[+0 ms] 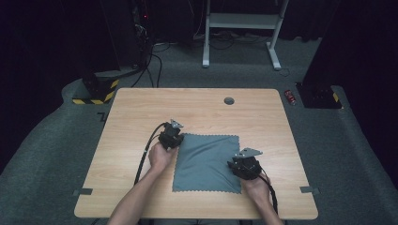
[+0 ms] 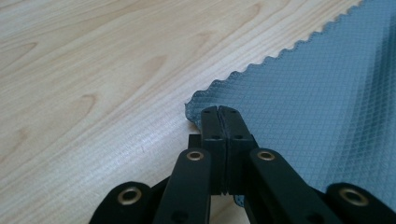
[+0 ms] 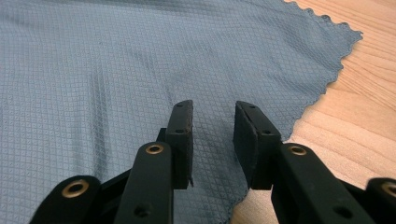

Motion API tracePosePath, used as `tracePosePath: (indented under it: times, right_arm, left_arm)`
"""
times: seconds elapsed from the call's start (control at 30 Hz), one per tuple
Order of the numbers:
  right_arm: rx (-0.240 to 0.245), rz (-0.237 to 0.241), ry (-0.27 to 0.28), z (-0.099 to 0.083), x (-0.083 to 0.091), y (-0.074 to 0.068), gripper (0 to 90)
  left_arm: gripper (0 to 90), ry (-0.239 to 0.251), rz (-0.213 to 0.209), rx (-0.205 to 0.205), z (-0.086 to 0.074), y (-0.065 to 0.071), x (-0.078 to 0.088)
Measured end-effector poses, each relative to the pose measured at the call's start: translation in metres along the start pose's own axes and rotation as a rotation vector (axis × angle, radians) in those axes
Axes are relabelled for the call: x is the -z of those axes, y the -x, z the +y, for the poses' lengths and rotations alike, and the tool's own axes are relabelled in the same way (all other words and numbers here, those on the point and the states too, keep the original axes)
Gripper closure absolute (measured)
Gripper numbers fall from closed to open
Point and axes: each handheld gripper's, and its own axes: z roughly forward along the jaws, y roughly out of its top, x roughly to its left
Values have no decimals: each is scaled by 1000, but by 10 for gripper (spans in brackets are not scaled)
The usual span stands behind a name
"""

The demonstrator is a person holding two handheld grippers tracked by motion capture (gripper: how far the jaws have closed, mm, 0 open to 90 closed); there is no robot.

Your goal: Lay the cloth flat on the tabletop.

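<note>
The left gripper [image 2: 218,112] has its fingers pinched on the grey cloth [image 2: 317,107] corner; the right gripper [image 3: 212,114] fingers hang part-open over cloth on the surface [image 2: 93,70].

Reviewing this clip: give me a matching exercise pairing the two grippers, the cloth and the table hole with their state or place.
1 left gripper
2 right gripper
3 grey cloth
4 round hole

A lies flat on the table
B jaws apart above the cloth
C jaws shut at a cloth corner
D far side of the tabletop

Pairs: 1-C, 2-B, 3-A, 4-D
</note>
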Motion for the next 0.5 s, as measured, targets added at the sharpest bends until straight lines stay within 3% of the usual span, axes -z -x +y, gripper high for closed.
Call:
tracePosePath:
  times: [0.17, 0.27, 0.33, 0.4, 0.5]
  right_arm:
    - [9, 5, -5, 1, 0, 1, 676]
    - [4, 9, -15, 2, 0, 1, 676]
    - [0, 6, -13, 2, 0, 3, 672]
    - [-30, -16, -16, 4, -1, 10, 674]
    - [-69, -38, -6, 11, -3, 23, 690]
  left_arm:
    - [895, 1, 26, 31, 0, -11, 0]
    - [884, 0, 52, 23, -2, -13, 1]
    - [804, 6, 69, 44, -3, -13, 2]
    - [695, 10, 46, 67, -5, -14, 4]
    - [605, 31, 19, 73, -12, -11, 10]
